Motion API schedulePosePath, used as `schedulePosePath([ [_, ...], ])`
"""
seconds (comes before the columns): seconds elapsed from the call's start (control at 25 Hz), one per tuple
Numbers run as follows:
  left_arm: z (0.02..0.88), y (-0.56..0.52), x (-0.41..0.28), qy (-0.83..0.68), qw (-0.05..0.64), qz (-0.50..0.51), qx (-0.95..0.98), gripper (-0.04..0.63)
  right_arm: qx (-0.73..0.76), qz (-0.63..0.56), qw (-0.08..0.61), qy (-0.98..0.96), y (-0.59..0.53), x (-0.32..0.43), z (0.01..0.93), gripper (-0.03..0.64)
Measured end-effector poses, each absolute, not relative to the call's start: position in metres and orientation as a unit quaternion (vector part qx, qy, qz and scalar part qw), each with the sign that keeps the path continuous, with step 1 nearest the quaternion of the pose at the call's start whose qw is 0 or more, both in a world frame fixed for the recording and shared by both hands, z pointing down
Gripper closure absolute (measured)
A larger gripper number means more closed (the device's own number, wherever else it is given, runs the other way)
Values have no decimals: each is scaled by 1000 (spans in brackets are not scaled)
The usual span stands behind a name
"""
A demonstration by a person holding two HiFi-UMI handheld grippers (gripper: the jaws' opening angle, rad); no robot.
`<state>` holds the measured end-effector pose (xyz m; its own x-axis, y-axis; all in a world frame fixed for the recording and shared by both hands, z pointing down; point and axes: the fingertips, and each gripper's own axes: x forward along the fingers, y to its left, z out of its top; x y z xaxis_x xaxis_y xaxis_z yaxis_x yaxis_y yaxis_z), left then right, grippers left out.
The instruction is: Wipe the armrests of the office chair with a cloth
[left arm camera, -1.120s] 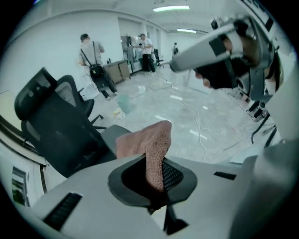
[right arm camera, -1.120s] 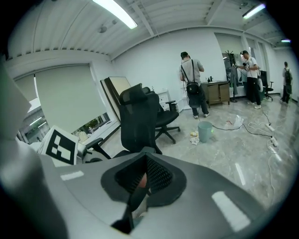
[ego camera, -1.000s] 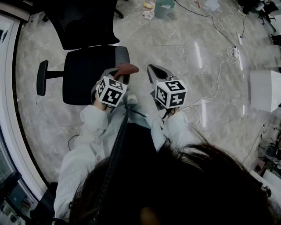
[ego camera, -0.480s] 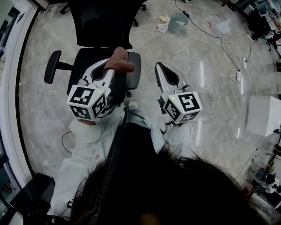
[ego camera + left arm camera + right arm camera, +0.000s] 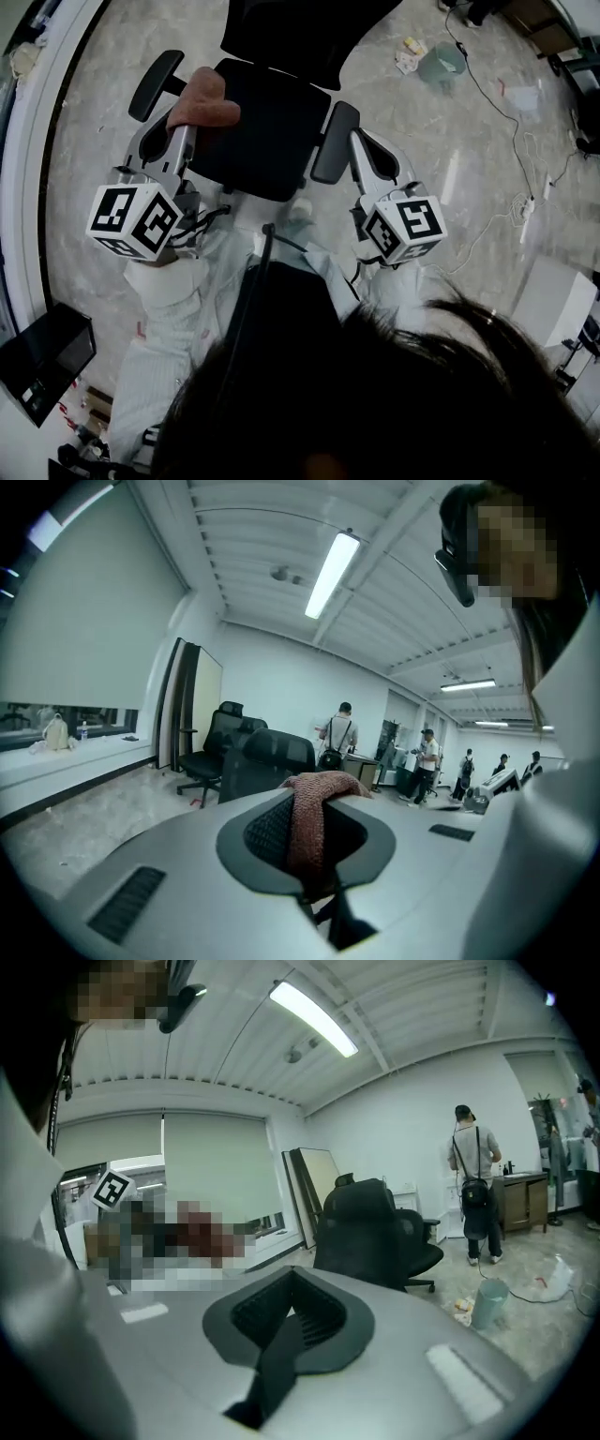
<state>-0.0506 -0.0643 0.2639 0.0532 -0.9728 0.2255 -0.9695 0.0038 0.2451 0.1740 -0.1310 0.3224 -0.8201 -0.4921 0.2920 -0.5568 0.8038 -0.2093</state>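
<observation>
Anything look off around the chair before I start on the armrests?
Only the floor stands out. Paper scraps lie beside the green bin rather than in it, and a loose cable trails past them. The office chair looks undamaged, and the cloth sits clamped in the left gripper.

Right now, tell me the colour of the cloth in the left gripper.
A reddish-brown cloth, clearest in the left gripper view.

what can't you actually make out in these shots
Head view: chair base hidden beneath the seat.
Head view: backrest top cut off by the upper edge.
Left gripper view: lower end of the cloth swallowed by the shut left claw.
Head view: dirt on the armrests, too small and dark.
</observation>
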Motion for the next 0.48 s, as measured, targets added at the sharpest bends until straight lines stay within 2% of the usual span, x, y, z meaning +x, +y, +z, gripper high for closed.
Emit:
schedulePosePath([
  [0.24, 279, -51, -167, -692, 177, -15, 700, 566, 277, 148, 131, -940, -121, 61, 344, 615],
  [0.48, 287, -60, -301, -642, 152, 13, 751, 566, 348, 155, 102, -919, -110, -73, 355, 615],
])
